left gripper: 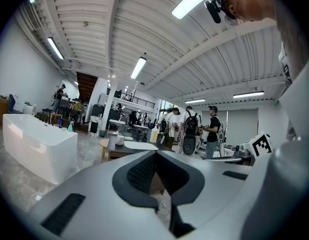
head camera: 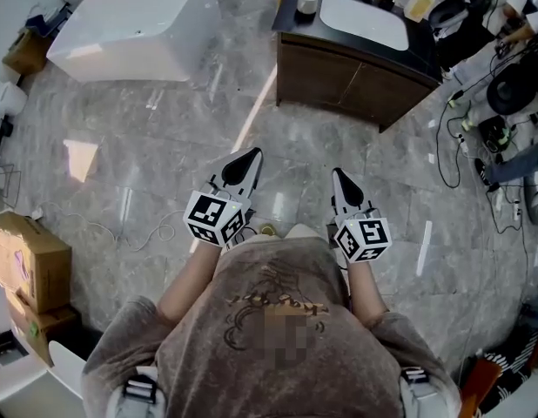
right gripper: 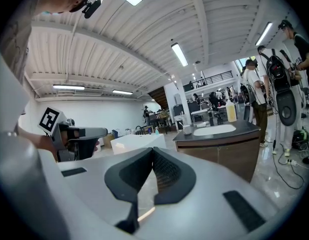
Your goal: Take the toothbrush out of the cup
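Toothbrush too small to pick out at this range; by judgement standing in the pale cup (head camera: 307, 2) at the left end of the dark table (head camera: 339, 81), just beside the white basin (head camera: 365, 20). Well apart from both tools, with a broad stretch of grey marble floor (head camera: 164, 146) between. Shows again in the right gripper view as a small white cup (right gripper: 187, 129) on the table corner, with a yellowish bottle (right gripper: 231, 112) further along; nothing clearly sticking out above the rim at this size.

Left tool (head camera: 251, 155) held low at the waist, jaws pressed together, tips meeting, nothing pinched. Right tool (head camera: 339, 175) alongside it, likewise pressed together and empty. Both aimed roughly level toward the table, with the white bathtub (head camera: 138, 20) off to the left. No reach under way: looks like the very start, approach not yet made.

Now for the handling, all as a guess: light, stiff, a slim plastic handle, probably smooth and maybe wet, so liable to slide or twist in a loose pinch. Soft bristle end best left alone. Best hold on the bare handle just above the cup rim, across its flatter faces, squarely in the ridged pads. Then a straight lift, up and clear. Worth watching the cup too: light enough to tip or ride up with the handle if dragged sideways, so a steadying grip from the other tool could help
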The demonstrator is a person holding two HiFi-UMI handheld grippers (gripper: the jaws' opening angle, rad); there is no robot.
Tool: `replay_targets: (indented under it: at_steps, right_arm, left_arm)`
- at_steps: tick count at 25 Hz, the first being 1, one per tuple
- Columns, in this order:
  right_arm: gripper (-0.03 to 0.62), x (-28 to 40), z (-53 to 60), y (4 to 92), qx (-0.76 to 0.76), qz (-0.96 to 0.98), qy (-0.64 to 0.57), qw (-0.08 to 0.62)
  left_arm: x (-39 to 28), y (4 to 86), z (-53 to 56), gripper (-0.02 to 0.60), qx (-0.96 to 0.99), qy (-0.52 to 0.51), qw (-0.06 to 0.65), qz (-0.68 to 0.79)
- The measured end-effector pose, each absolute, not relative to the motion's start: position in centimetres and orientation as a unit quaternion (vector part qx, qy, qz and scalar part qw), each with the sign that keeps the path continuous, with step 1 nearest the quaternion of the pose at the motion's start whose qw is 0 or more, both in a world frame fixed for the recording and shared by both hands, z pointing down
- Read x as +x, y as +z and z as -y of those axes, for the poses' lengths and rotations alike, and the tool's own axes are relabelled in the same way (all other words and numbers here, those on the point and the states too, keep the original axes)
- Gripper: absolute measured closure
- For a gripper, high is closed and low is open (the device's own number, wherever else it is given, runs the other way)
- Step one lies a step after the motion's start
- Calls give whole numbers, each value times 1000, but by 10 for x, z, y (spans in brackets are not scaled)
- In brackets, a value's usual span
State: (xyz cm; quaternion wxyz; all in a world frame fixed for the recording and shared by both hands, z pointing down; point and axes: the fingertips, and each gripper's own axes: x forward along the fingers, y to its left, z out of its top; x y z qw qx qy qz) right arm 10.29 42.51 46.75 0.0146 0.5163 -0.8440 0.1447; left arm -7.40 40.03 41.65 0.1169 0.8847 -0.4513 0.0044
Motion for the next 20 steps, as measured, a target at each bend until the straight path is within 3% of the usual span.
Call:
replay_targets:
  at_steps: [20]
  right_arm:
    - [589, 107, -356, 481, 520, 842, 144, 23]
  left_arm:
    - [-64, 431, -326, 561, 888, -6, 116, 445]
